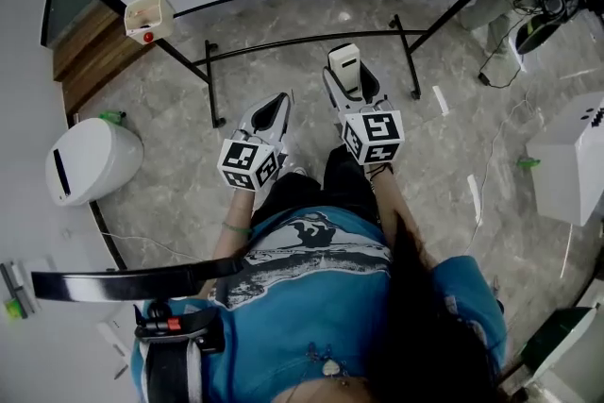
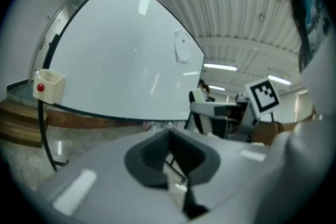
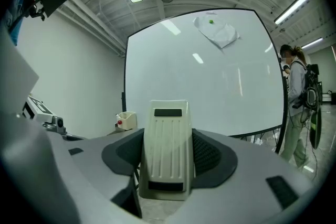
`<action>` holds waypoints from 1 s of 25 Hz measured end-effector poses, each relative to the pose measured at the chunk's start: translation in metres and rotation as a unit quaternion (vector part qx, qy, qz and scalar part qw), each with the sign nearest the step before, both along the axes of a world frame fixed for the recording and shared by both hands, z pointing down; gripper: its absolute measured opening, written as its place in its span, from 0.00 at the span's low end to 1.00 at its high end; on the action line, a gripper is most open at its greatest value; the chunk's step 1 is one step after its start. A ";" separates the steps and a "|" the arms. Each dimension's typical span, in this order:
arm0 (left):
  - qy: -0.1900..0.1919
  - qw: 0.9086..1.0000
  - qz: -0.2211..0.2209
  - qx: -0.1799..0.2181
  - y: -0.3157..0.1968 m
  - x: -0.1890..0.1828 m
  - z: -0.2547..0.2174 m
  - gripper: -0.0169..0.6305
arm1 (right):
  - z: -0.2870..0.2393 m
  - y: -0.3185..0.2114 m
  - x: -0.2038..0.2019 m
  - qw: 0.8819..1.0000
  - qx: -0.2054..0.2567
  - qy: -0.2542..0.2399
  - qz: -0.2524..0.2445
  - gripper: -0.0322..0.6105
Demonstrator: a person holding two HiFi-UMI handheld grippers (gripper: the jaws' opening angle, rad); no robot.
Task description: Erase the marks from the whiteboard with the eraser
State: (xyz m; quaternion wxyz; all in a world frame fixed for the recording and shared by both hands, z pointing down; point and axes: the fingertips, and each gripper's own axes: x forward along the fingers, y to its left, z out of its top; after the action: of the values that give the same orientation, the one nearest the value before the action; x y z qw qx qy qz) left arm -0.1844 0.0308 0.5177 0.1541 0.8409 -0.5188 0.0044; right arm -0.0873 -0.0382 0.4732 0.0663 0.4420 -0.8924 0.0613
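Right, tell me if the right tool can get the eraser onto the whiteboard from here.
Probably yes. The right tool is shut on the eraser, and the whiteboard stands straight ahead with nothing visible between them.

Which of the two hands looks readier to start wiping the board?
Right: the right tool is shut on the eraser and faces the whiteboard, while the left tool is shut with nothing in it.
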 end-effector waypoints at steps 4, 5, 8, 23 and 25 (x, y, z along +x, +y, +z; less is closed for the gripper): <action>0.014 1.000 0.009 0.005 0.021 0.005 -0.004 0.03 | 0.000 0.031 0.003 1.000 -0.006 0.011 0.004 0.46; 0.016 1.000 0.011 0.007 0.025 0.008 -0.006 0.03 | 0.000 0.036 0.005 1.000 -0.007 0.013 0.005 0.46; 0.018 1.000 0.014 0.007 0.035 0.015 -0.007 0.03 | 0.001 0.049 0.012 1.000 -0.014 0.015 0.007 0.46; 0.011 1.000 0.005 -0.004 0.121 0.095 -0.003 0.03 | 0.032 0.158 0.079 0.998 -0.058 0.011 -0.030 0.46; 0.011 1.000 0.007 -0.002 0.139 0.110 -0.005 0.03 | 0.036 0.178 0.093 0.998 -0.060 0.012 -0.032 0.46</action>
State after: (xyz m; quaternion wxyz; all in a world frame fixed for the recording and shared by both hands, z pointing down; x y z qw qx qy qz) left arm -0.0746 0.1696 0.5130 0.1609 0.8444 -0.5110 -0.0025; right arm 0.0059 0.1402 0.5093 0.1059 0.4093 -0.8998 0.1074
